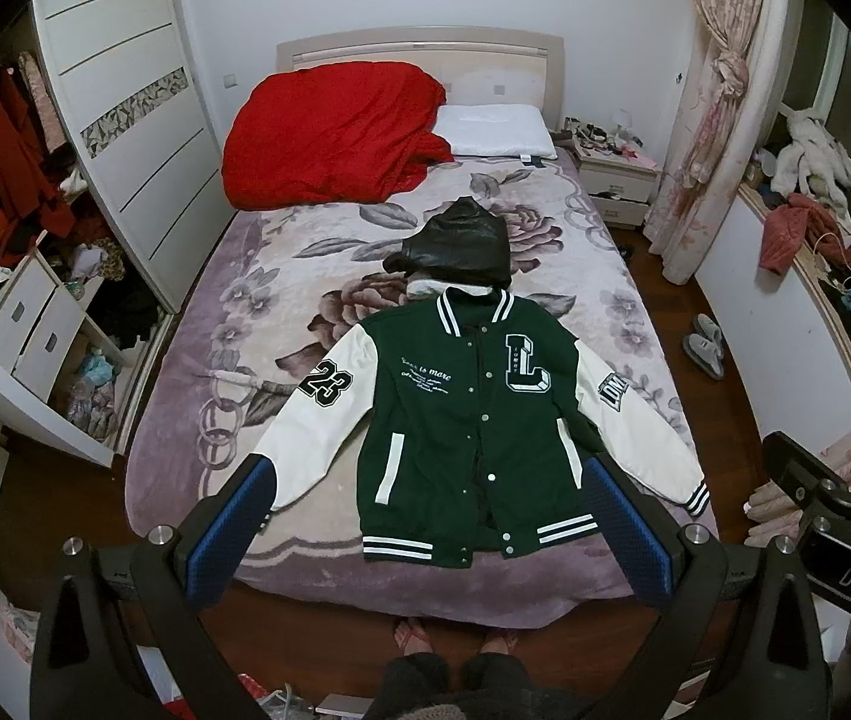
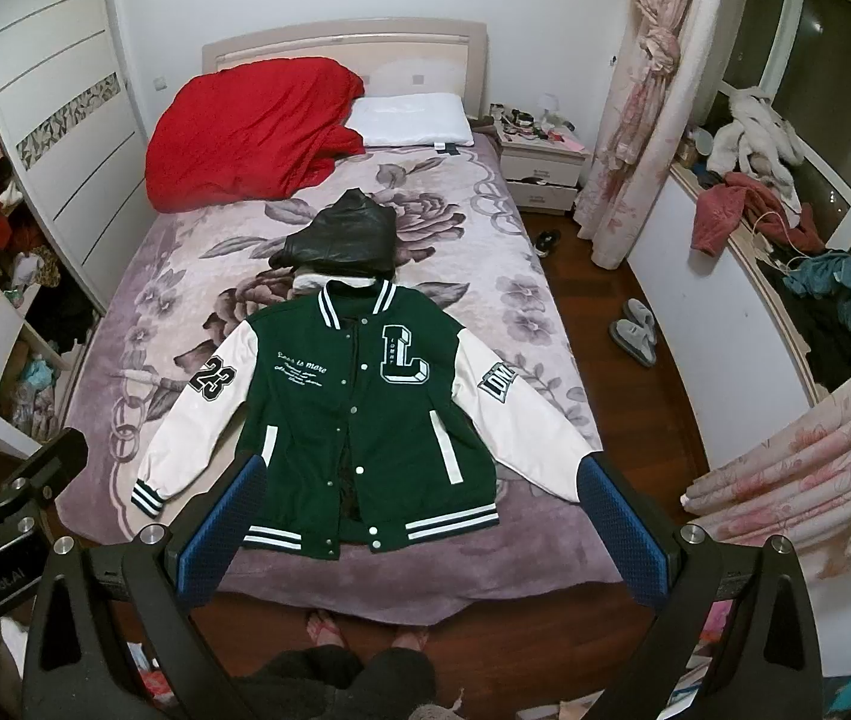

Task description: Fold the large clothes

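A green varsity jacket (image 1: pixel 473 420) with white sleeves lies flat, front up, at the foot of the bed (image 1: pixel 197 360); its sleeves spread out to both sides. It also shows in the right wrist view (image 2: pixel 353 408). My left gripper (image 1: pixel 431 492) is open and empty, held above the foot of the bed, fingers framing the jacket's lower half. My right gripper (image 2: pixel 422 492) is open and empty at the same height, over the jacket's hem and right sleeve. The right gripper also shows at the edge of the left wrist view (image 1: pixel 827 492).
A folded black leather garment (image 1: pixel 455 240) lies just beyond the jacket's collar. A red quilt (image 1: pixel 329 132) and a white pillow (image 1: pixel 497 129) lie at the headboard. A wardrobe with open drawers (image 1: pixel 35 324) stands left. Slippers (image 1: pixel 704 345) lie on the floor right. My feet (image 1: pixel 455 642) stand at the bed's foot.
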A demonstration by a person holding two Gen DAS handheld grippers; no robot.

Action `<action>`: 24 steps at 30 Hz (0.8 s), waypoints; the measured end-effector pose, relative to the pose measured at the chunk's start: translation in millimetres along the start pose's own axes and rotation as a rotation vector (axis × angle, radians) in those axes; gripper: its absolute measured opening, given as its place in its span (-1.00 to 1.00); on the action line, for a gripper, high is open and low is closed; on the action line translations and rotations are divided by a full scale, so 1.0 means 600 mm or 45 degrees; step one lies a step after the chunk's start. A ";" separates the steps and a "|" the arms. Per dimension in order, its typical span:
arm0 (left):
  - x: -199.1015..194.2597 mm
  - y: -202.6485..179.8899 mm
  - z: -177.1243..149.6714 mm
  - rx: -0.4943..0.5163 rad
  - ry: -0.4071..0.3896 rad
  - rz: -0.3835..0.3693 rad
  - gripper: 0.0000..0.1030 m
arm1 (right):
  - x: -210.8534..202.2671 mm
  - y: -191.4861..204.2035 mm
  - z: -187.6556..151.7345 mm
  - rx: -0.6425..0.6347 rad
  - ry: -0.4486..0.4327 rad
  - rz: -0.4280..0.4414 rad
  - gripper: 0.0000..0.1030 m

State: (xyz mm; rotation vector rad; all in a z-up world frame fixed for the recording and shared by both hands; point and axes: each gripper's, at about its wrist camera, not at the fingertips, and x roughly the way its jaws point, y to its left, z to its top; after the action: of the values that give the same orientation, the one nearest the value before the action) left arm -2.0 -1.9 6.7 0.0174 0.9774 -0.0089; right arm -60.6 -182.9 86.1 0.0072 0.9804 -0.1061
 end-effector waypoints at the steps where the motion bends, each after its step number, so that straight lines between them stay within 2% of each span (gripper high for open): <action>1: -0.002 0.000 0.001 -0.001 0.001 -0.002 1.00 | 0.002 0.005 -0.003 0.001 -0.002 -0.001 1.00; 13: -0.004 -0.002 0.003 -0.008 0.007 -0.002 1.00 | 0.007 0.008 -0.003 0.002 0.009 -0.003 1.00; 16: 0.013 -0.009 0.007 -0.003 -0.026 0.037 1.00 | 0.013 0.008 -0.003 0.020 0.017 0.002 1.00; 17: 0.033 -0.026 0.023 -0.001 -0.039 0.046 1.00 | 0.021 -0.003 -0.002 0.058 0.009 0.024 1.00; 20: 0.095 -0.019 0.030 -0.003 -0.083 0.091 1.00 | 0.080 -0.017 -0.003 0.145 0.037 0.052 1.00; 22: 0.143 -0.011 0.032 0.016 -0.102 0.100 1.00 | 0.156 -0.019 -0.009 0.238 0.096 0.070 1.00; 24: 0.190 -0.008 0.032 0.035 -0.103 0.104 1.00 | 0.232 -0.065 -0.029 0.389 0.176 0.089 1.00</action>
State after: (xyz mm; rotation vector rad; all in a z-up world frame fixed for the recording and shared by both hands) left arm 77.3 -7.1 -77.2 0.0819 0.8952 0.0514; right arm -2.1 -232.6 -37.5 0.3328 1.0930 -0.1920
